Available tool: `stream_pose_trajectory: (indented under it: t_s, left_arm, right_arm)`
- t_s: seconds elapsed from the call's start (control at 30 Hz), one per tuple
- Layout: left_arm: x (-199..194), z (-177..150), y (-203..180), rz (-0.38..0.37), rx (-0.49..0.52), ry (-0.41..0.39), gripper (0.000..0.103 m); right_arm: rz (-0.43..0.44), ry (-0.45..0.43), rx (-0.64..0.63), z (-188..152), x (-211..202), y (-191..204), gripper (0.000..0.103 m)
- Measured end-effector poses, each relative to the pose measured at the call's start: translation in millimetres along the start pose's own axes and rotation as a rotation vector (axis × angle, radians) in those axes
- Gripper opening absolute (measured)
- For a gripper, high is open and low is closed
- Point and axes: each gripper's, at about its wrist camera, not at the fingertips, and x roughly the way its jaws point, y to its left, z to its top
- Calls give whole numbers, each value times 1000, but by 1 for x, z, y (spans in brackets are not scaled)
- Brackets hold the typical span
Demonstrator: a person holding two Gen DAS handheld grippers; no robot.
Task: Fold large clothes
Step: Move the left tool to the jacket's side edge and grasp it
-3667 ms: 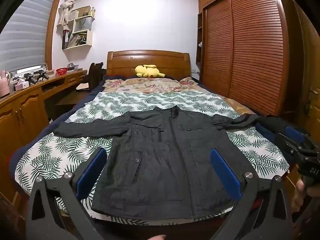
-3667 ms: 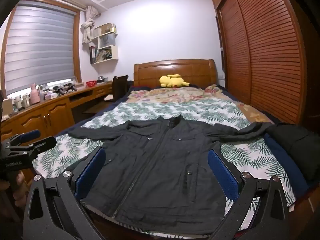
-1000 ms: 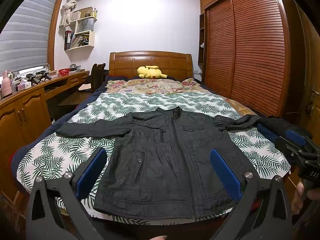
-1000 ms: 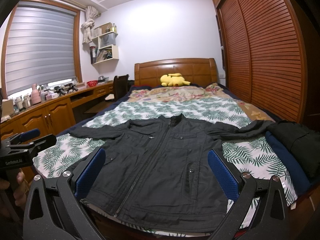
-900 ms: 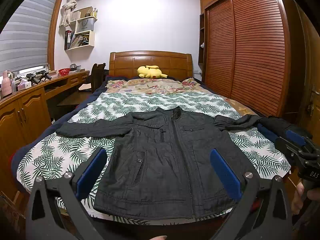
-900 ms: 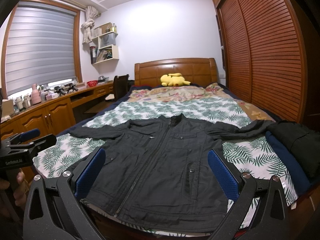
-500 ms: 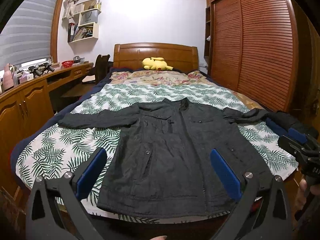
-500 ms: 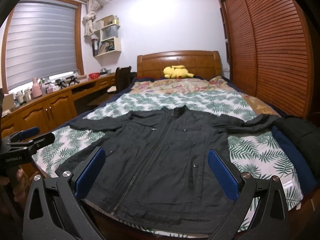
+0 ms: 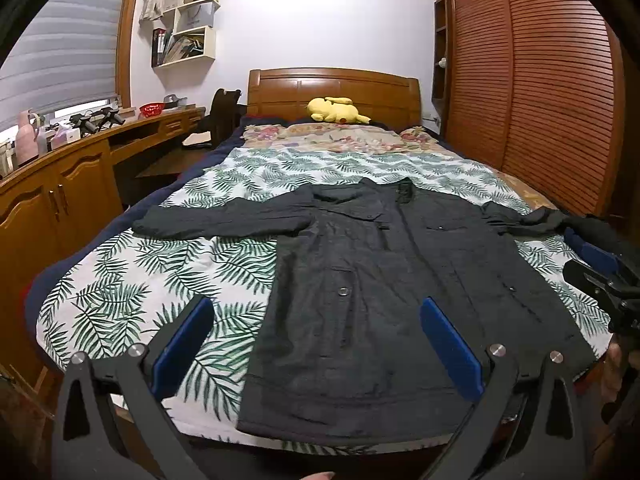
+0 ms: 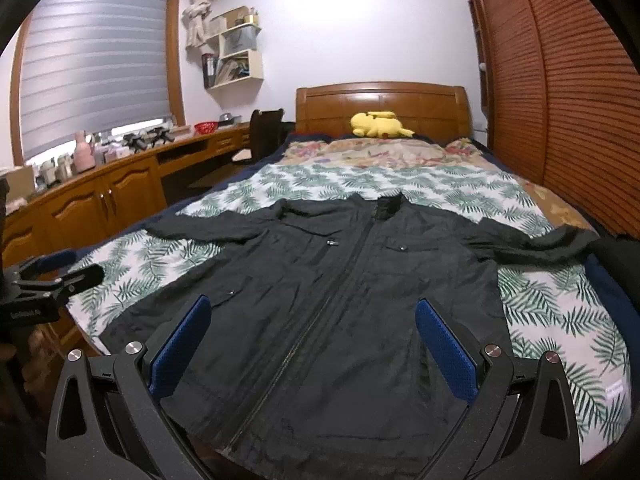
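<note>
A large black jacket (image 9: 384, 280) lies flat, front up and zipped, on the fern-print bed cover (image 9: 160, 272), sleeves spread to both sides. It also shows in the right wrist view (image 10: 340, 292). My left gripper (image 9: 316, 340) is open and empty, above the jacket's lower left hem near the foot of the bed. My right gripper (image 10: 312, 340) is open and empty over the jacket's lower middle. The right gripper shows at the right edge of the left wrist view (image 9: 600, 276); the left gripper shows at the left edge of the right wrist view (image 10: 52, 280).
A yellow plush toy (image 9: 334, 109) lies by the wooden headboard (image 9: 332, 88). A long wooden desk with cabinets (image 9: 60, 184) runs along the left. Slatted wardrobe doors (image 9: 552, 92) stand on the right. A dark folded bundle (image 10: 616, 260) sits at the bed's right edge.
Both grippers have moved forward and tilted down toward the jacket, which looks larger and nearer. The left gripper shifted left. Both stayed open.
</note>
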Motion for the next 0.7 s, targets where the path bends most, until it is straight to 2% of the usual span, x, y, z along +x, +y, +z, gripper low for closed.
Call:
stream_pose_trajectory:
  t_s: [0.4,0.7]
  left_arm:
    - [52,-1,46,50,-10,51,103]
    - [99,5,99,87,-16,113,103]
  right_arm:
    - [11,58,-34,-1,51,14,103]
    - [39,127,-86,-7,114,29,103]
